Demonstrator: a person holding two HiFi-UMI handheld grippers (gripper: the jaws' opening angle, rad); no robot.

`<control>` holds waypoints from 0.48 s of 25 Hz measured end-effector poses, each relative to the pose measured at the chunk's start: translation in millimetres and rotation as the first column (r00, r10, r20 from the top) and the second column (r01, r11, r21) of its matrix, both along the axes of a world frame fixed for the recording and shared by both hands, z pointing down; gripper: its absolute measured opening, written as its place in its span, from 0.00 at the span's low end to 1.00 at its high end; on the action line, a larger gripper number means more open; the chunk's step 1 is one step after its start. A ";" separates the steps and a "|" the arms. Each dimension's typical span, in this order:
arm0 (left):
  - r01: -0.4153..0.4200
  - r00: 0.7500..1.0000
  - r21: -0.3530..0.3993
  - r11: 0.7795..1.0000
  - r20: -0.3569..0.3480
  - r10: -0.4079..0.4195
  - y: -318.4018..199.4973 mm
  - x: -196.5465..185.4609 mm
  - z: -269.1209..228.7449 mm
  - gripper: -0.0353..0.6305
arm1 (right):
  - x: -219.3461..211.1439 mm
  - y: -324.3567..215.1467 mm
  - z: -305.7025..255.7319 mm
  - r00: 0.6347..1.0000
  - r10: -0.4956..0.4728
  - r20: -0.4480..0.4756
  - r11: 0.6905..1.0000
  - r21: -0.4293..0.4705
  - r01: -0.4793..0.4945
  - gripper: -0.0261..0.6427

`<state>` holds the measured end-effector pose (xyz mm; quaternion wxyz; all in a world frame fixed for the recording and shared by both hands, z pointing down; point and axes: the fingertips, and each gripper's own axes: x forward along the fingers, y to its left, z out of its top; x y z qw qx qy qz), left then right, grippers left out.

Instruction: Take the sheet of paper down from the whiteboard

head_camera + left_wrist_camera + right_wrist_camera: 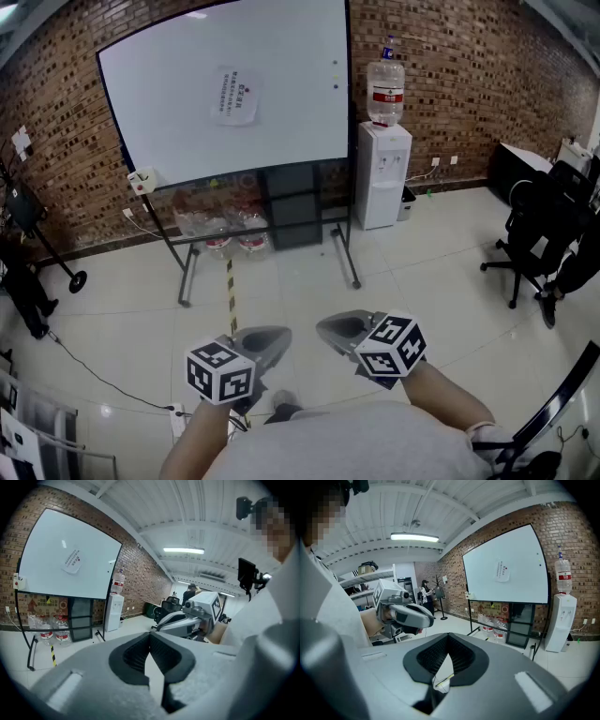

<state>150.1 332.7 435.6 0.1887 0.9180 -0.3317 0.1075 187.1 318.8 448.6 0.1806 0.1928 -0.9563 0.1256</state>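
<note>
A white sheet of paper [236, 97] with printed lines hangs at the upper middle of the whiteboard [281, 56], which stands on a wheeled frame against the brick wall. Both grippers are held low and close to my body, several steps from the board. My left gripper [273, 341] is shut with nothing between its jaws, and so is my right gripper [329, 328] beside it. In the left gripper view the shut jaws of the left gripper [150, 642] point toward the board, where the paper [72, 560] shows small. The right gripper [449, 645] likewise faces the paper [502, 570].
A water dispenser [382, 173] stands right of the board. Large water bottles [234, 232] lie under it. Yellow-black tape [231, 291] runs along the tiled floor. An office chair [539, 234] is at the right, a stand [37, 244] and a cable at the left.
</note>
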 end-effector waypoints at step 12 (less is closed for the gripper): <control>0.001 1.000 -0.027 1.000 -0.018 -0.002 -73.5 -43.4 15.5 0.05 | -47.7 -68.9 20.4 0.999 -0.034 -0.016 0.998 -0.045 0.033 0.04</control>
